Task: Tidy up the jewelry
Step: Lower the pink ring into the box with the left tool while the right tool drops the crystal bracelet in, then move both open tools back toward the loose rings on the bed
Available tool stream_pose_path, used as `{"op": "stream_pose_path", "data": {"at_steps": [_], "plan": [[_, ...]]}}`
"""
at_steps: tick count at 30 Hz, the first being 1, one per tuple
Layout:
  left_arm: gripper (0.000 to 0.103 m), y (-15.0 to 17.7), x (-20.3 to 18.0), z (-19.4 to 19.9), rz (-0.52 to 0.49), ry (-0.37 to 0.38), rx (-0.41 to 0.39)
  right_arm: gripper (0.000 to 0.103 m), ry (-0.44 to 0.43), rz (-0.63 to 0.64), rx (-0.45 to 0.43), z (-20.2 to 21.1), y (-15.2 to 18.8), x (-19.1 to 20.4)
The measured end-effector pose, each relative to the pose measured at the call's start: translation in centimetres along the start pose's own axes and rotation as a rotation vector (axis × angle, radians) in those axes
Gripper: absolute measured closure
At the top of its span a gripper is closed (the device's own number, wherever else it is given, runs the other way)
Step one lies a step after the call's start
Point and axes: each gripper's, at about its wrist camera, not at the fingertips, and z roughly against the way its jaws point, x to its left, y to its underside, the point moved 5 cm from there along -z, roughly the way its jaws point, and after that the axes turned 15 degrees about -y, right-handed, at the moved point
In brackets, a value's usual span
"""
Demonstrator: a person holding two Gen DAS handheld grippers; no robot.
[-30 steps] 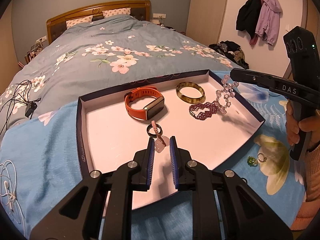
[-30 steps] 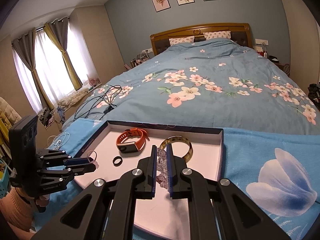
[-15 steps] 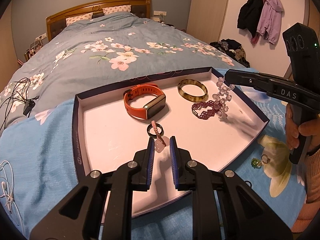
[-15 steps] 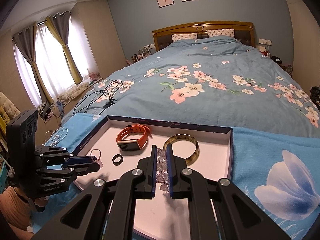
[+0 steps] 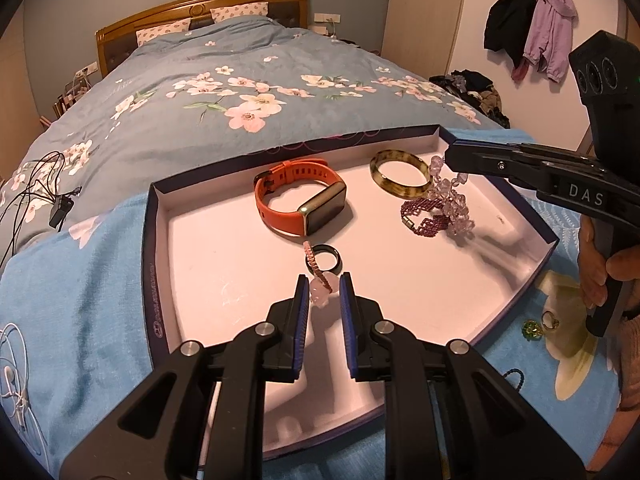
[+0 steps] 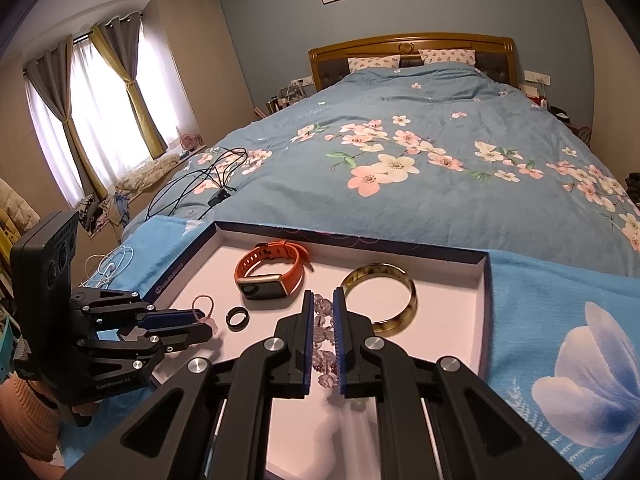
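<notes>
over half a second the right hand-held gripper, clamped on a clear purple bead bracelet, has sunk toward the white shallow box tray; release seems close. the left hand-held gripper stays clamped on a pink cord bracelet with a pale stone, still unplaced.

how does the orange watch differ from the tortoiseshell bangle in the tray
The orange watch is a bright orange strap with a dark rectangular screen; the tortoiseshell bangle is one plain mottled olive-brown hoop with no face. The watch rests on its edge, screen facing sideways, while the bangle lies flat. The watch sits nearer the tray's middle, the bangle towards its far right corner. Both are wrist-sized loops lying loose in the tray, held by neither gripper.
</notes>
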Motion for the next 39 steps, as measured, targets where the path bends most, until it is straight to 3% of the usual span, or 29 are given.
{"op": "stream_pose_path", "data": {"at_steps": [10, 14, 17, 22, 30, 39], "plan": [[0.086, -0.2, 0.0, -0.8, 0.011, 0.004, 0.013, 0.093, -0.003, -0.016, -0.001, -0.2, 0.1, -0.1], [0.077, -0.4, 0.3, -0.3, 0.028, -0.002, -0.006, 0.092, -0.008, -0.024, -0.016, 0.5, 0.1, -0.1], [0.068, -0.7, 0.7, 0.9, 0.045, -0.008, -0.037, 0.084, -0.010, -0.020, -0.028, 1.3, 0.3, 0.3], [0.062, -0.7, 1.6, 4.1, 0.066, -0.023, -0.109, 0.080, -0.028, -0.012, -0.047, 3.2, 0.9, 1.3], [0.055, 1.8, 1.9, 9.2, 0.049, -0.010, -0.183, 0.073, -0.064, 0.032, -0.039, 6.4, 3.5, 3.7], [0.054, 6.0, 1.5, 10.8, 0.058, 0.008, -0.151, 0.072, -0.048, 0.052, 0.028, 7.2, 7.7, 5.4]]}}
